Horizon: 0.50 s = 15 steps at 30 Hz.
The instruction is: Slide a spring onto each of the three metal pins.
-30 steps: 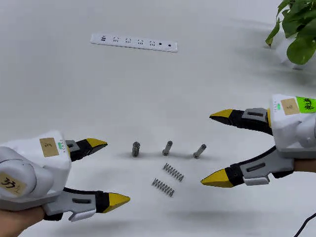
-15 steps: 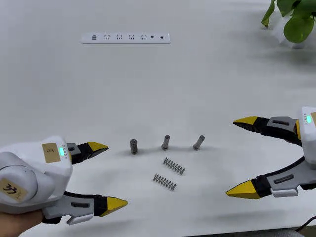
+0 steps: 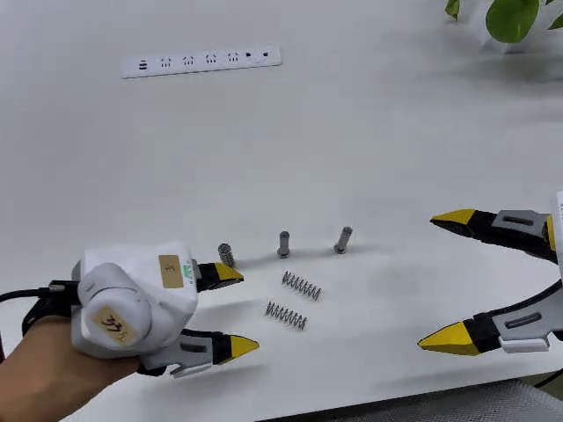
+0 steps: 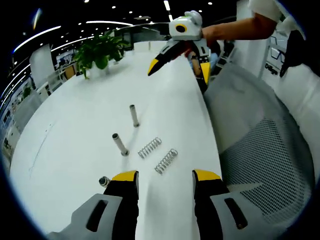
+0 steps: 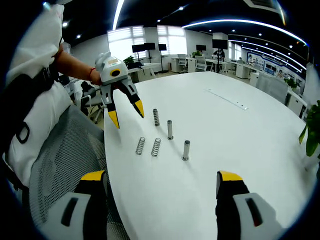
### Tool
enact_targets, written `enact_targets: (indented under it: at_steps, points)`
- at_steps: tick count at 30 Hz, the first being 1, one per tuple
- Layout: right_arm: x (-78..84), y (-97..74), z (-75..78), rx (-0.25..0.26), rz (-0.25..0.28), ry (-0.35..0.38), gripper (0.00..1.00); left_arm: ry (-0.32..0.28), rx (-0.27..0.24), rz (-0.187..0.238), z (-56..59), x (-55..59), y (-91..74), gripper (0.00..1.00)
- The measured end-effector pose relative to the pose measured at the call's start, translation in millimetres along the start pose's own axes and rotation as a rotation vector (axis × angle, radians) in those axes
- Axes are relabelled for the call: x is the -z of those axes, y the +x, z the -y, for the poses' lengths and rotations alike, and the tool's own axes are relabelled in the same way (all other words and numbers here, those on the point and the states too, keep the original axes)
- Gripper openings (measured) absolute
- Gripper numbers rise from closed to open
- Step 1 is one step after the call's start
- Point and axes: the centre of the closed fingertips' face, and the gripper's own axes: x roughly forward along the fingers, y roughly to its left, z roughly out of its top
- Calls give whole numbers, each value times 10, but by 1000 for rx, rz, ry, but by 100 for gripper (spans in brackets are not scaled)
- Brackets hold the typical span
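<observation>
- Left hand-held gripper (image 3: 244,309) — jaws parted, nothing held, just beside leftmost pin (image 3: 226,255).
- Right hand-held gripper (image 3: 429,281) — wide open, empty, well right of the pins.
- Pins upright in a row on desk (image 3: 352,132); leftmost looks coil-wrapped.
- Two loose springs (image 3: 301,285) flat, near middle pin (image 3: 283,243).

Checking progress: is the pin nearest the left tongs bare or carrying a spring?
Carrying one: coils ring the leftmost pin along its shaft.
</observation>
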Motion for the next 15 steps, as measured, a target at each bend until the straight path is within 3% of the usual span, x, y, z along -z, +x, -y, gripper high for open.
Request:
enact_targets:
  at_steps: [15]
  points:
    - [78, -51, -3, 29, 1, 30, 90, 95, 40, -60, 12, 80, 408, 28]
